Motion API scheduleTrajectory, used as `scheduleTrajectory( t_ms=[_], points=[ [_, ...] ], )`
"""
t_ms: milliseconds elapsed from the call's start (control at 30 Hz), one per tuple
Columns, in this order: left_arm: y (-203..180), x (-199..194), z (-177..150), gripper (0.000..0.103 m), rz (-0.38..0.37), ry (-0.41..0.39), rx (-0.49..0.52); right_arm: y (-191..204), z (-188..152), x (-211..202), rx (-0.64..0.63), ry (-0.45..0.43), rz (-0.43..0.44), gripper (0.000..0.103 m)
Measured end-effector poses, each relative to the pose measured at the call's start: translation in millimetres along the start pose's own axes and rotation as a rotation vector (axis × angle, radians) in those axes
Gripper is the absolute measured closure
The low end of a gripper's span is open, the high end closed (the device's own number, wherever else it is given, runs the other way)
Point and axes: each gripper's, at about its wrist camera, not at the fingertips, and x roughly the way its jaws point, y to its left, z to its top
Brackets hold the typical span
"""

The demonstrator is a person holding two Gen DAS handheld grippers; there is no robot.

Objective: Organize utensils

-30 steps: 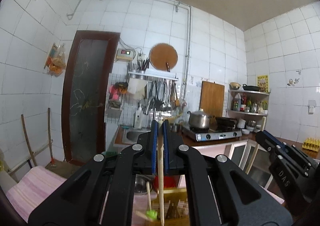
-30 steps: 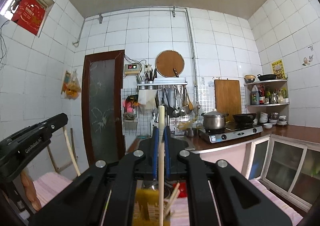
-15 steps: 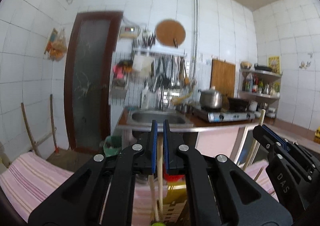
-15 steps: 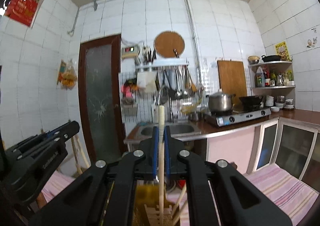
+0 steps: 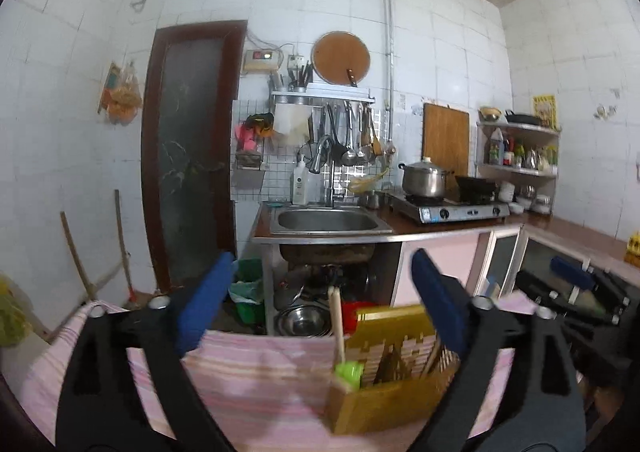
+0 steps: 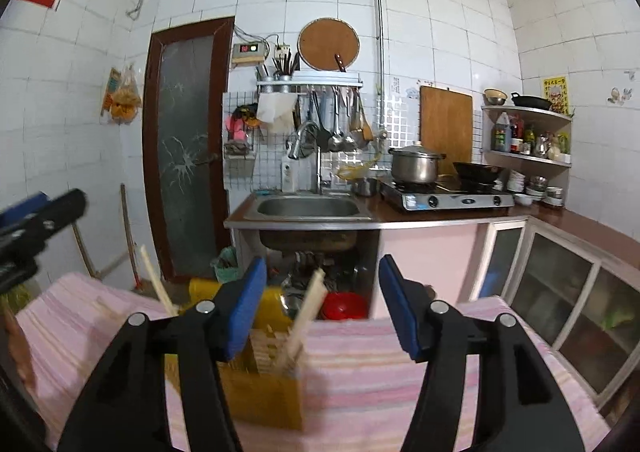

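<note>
1. While the yellow wooden utensil holder (image 5: 384, 384) stands on our pink striped cloth (image 5: 256, 380), we see one chopstick (image 5: 336, 326) upright in its left compartment, just above a green plastic piece (image 5: 349, 373).
2. From the right wrist view we find the same holder (image 6: 260, 380) low and left of centre, with a pale chopstick (image 6: 306, 322) leaning to the right out of its slots and another chopstick (image 6: 158, 284) slanting up to the left at its far side.
3. We hold the left gripper (image 5: 320, 308) with its blue pads spread wide; its jaws have just been opening, and the upright chopstick stands free in the gap between them, touching neither pad.
4. We hold the right gripper (image 6: 322, 308) with its jaws apart too, a little narrower; they have just been opening, and the leaning chopstick rises in the gap, clear of both pads.
5. Each gripper shows at the edge of the other's view: the right one at the far right of the left view, the left one at the far left of the right view.
6. Beyond the cloth we see a steel sink (image 5: 326, 220) in a counter, a pot (image 5: 424, 178) on a gas stove (image 5: 448, 208), a dark glass door (image 5: 188, 148) to the left, and ladles (image 5: 350, 140) hanging on the tiled wall.
</note>
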Motion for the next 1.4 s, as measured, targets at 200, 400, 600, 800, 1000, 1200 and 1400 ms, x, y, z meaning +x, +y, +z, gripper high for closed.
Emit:
scheduleTrajectory(
  t_ms=[200,400,600,800,1000,1200,1400],
  points=[
    [13,-76,-21,0.005,-0.012,0.042,-0.034,-12,-26,-73,-0.018,0.025,-0.036,0.007],
    [28,-130,-64,0.005,-0.024,0.113,-0.126,-8,-72,-134,-0.018,0.063,-0.042,0.005],
    [20,-176,-111,0.005,0.051,0.143,0.002,-4,-117,-168,0.031,0.103,-0.009,0.005],
    [15,-209,-149,0.005,0.06,0.114,-0.039,-2,-156,-189,0.061,0.103,0.014,0.005],
    [9,-226,-187,0.005,0.102,0.057,0.004,1,-183,-194,0.05,0.079,0.005,0.005],
    [4,-226,-199,0.005,0.084,0.075,0.047,-4,-185,-199,0.077,0.045,-0.004,0.004],
    [6,-234,-193,0.005,0.099,0.011,0.028,-1,-186,-200,0.059,0.035,-0.009,0.005]
  ],
)
